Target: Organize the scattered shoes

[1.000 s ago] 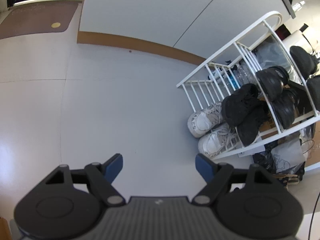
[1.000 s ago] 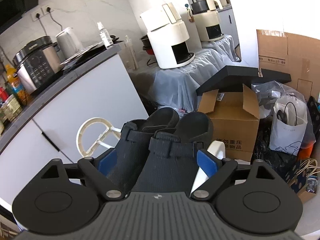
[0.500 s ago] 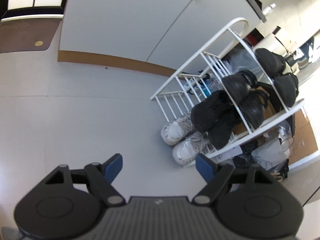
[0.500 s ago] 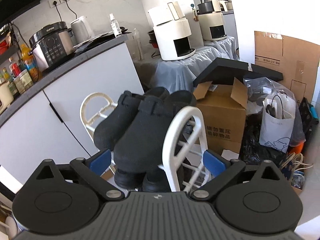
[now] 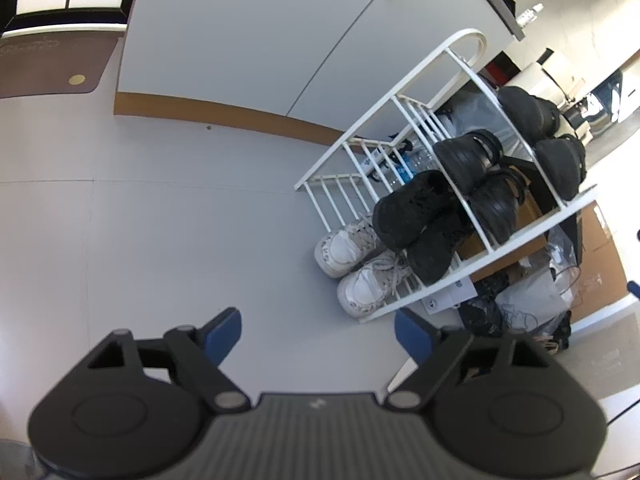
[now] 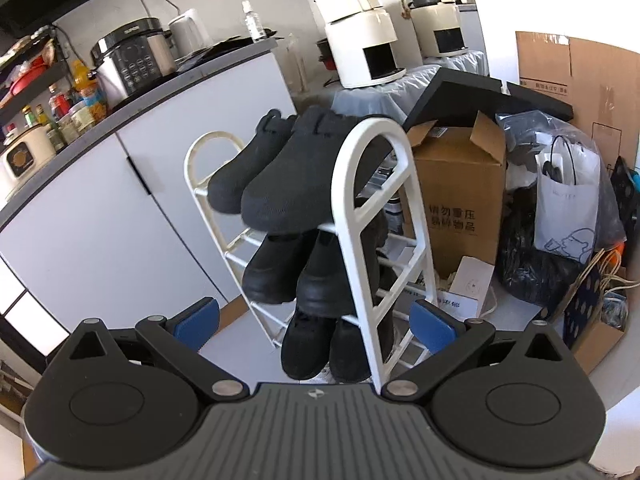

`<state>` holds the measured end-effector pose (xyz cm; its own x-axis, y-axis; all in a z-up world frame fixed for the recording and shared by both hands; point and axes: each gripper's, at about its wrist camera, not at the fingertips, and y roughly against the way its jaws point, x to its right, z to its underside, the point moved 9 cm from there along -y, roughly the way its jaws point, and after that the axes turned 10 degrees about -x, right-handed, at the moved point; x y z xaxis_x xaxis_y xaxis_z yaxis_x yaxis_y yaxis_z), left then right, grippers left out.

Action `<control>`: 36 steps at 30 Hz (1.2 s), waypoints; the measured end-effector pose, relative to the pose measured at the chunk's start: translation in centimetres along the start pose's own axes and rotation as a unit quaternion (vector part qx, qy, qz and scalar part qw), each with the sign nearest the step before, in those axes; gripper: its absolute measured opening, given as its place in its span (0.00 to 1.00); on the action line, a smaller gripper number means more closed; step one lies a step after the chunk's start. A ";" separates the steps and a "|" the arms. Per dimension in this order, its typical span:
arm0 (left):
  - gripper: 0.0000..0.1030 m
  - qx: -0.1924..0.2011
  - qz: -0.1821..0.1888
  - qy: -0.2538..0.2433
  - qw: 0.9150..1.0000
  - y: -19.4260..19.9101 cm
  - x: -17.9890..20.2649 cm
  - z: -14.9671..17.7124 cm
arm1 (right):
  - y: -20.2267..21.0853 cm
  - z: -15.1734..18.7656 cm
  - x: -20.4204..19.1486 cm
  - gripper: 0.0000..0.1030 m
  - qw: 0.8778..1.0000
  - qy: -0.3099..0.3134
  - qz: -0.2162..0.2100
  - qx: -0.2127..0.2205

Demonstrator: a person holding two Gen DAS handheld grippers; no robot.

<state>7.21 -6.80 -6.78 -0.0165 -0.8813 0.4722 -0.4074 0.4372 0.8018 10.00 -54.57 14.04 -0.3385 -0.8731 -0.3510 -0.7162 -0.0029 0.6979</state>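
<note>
My right gripper has its jaws spread wide with nothing between them, facing the white shoe rack. The black slip-on pair sits on the top tier, darker pairs on the tiers below. My left gripper, jaws also apart, hangs over bare floor; white sneakers rest on the rack's lowest tier.

A shoe rack stands before the cabinet, a cardboard box to its right. Clogs sit on its top tier, boots on the tier below, sneakers under those, and a further pair on the lowest tier
</note>
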 end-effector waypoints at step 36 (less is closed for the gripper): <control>1.00 0.033 -0.073 -0.140 0.987 -1.8 2.9 1.9 | -9.2 14.4 -6.1 1.00 0.995 0.098 0.005 0.024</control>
<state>6.18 -10.49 -7.50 -0.2015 -0.9530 0.2264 -0.4819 0.2977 0.8241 9.87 -42.20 0.71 -0.2233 -0.9511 -0.2136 -0.7430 0.0243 0.6688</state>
